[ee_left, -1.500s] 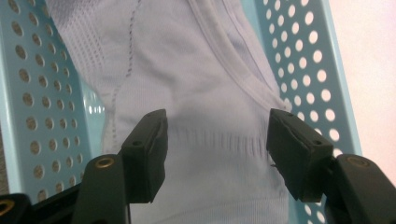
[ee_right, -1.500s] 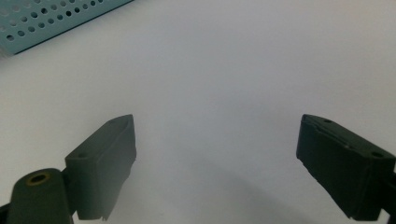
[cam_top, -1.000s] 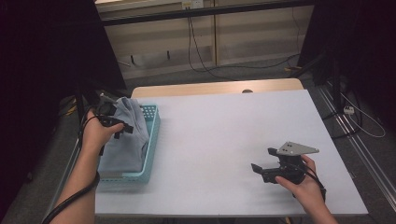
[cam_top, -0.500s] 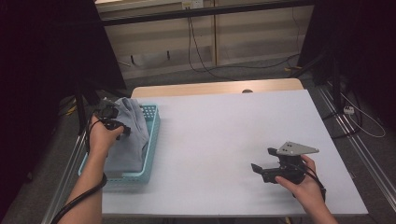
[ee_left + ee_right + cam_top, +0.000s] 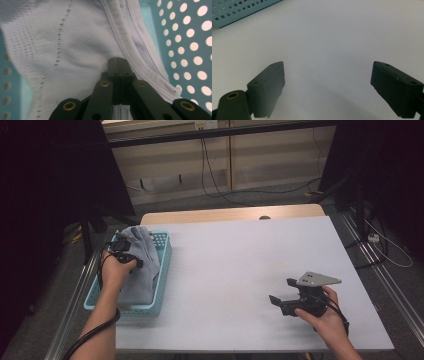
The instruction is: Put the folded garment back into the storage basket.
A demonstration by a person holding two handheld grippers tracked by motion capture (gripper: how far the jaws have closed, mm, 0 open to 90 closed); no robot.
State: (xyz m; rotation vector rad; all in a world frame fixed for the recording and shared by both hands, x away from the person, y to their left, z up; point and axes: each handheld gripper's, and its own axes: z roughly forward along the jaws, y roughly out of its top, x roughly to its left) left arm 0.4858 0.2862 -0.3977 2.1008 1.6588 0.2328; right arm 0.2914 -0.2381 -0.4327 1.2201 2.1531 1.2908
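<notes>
while the pale grey garment (image 5: 140,265) lies heaped in the teal perforated basket (image 5: 162,270) at the left edge of the desk (image 5: 240,270), i have the left tongs (image 5: 121,251) clenched on a fold of it. in the left gripper view the jaws have just been closing and now meet tip to tip, with a strip of ribbed cloth (image 5: 121,111) caught between them lower down; the garment's ribbed hem (image 5: 130,47) runs just beside the tips, so i judge the pinch sits near an edge, a sensible place to lift from without dragging the whole bundle. the cloth drapes over the basket's far end and fills most of its length, which is why i came at it from above rather than from the side wall.

further out, the right tongs (image 5: 290,300) hover low over bare desk on the near right, well apart from the basket. in the right gripper view their jaws stand wide and released with nothing between them, only the white surface and a corner of the basket (image 5: 234,10) far off. i read that as waiting to receive or spread the garment.

i cannot tell what kind of garment it is, nor whether anything lies beneath it. my left hand (image 5: 117,270) covers much of the grip in the high view, and how many layers are pinched is hard to make out.
</notes>
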